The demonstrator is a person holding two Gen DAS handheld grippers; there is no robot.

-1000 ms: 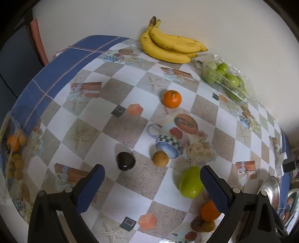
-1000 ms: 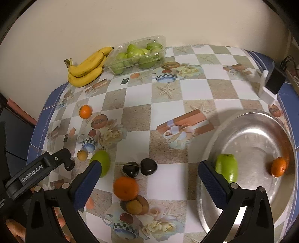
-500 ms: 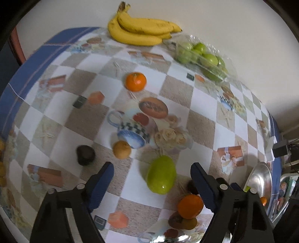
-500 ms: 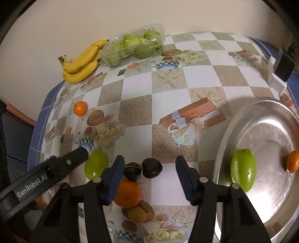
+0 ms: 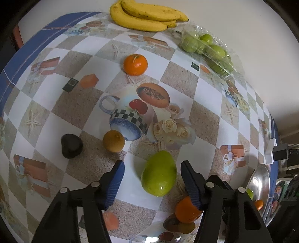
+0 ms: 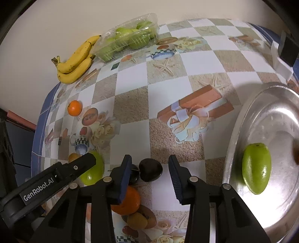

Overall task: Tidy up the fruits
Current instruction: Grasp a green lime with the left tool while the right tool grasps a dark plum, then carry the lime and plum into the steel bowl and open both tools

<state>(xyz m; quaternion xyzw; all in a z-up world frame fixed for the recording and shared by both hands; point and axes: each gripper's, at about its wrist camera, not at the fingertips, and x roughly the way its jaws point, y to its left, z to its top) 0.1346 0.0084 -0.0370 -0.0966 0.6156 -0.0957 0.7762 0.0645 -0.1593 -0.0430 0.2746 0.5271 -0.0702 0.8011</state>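
A table covered with a checked tablecloth (image 5: 194, 115) printed with cups, roses, starfish and gift boxes holds scattered fruit. In the left wrist view, a glossy green mango (image 5: 158, 173), oval and pointed at its far end, lies on the cloth between the blue-padded fingers of the left gripper (image 5: 151, 183). The jaws stand open on either side of the mango, not touching it. Beyond it sit a small brown round fruit (image 5: 113, 141), a dark plum (image 5: 71, 145) and an orange tangerine (image 5: 135, 64). A bunch of bananas (image 5: 147, 17) and a clear plastic tray of green fruits (image 5: 209, 50) rest against the far wall. Just beside the right finger of that gripper lies an orange (image 5: 186, 210).

In the right wrist view, the right gripper (image 6: 149, 176) has its jaws open around a dark plum (image 6: 151, 169), with a second dark plum (image 6: 134, 175) partly hidden behind the left finger. An orange (image 6: 129, 201) sits just below that finger. At the right, a round silver tray (image 6: 248, 119) holds another green mango (image 6: 256, 169).

Compared with half a second ago, the left gripper has moved closer to the green mango, which now fills more of the view, and its jaws have narrowed. The right gripper has also moved in nearer to the plums with its jaws narrower, and the tangerine at the tray's far edge is now almost out of view.
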